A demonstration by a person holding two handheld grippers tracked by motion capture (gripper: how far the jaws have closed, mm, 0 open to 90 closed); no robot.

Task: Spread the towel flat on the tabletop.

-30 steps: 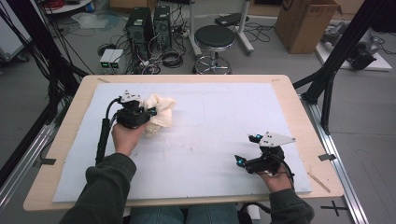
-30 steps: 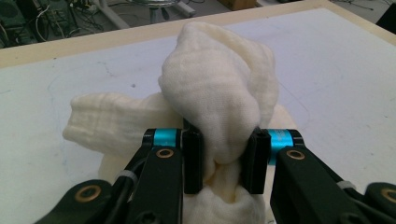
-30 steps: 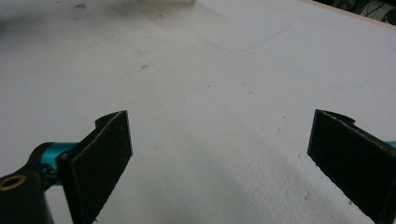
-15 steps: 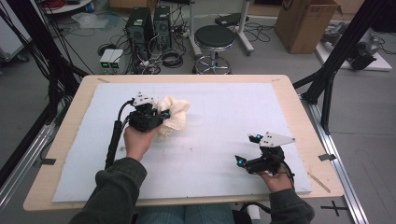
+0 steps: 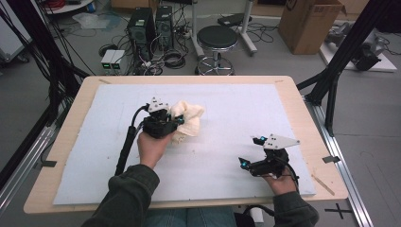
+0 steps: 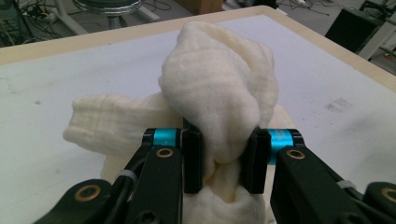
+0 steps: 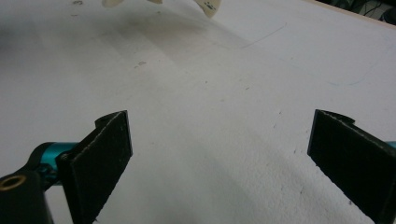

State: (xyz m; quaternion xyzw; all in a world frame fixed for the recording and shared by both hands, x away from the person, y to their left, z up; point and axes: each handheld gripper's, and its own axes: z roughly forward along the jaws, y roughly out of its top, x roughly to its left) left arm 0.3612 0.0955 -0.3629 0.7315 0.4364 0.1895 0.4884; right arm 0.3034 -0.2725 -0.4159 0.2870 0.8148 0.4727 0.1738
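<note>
We see the left tongs (image 6: 219, 161) squeezing a soft cream cloth (image 6: 219, 88). The cloth is bunched up btwn the two black jaws & puffs out above them. It sits on the white mat (image 5: 227, 113), a bit left of the middle of the surface (image 5: 293, 94). The right tongs (image 7: 219, 154) are wide open w/ nothing in them. They hover low over the mat on the near right, well apart from the cloth.

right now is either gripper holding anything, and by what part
The left gripper is shut on the cream cloth, pinching a bunched fold near its middle. The right gripper is open, holding nothing.
</note>
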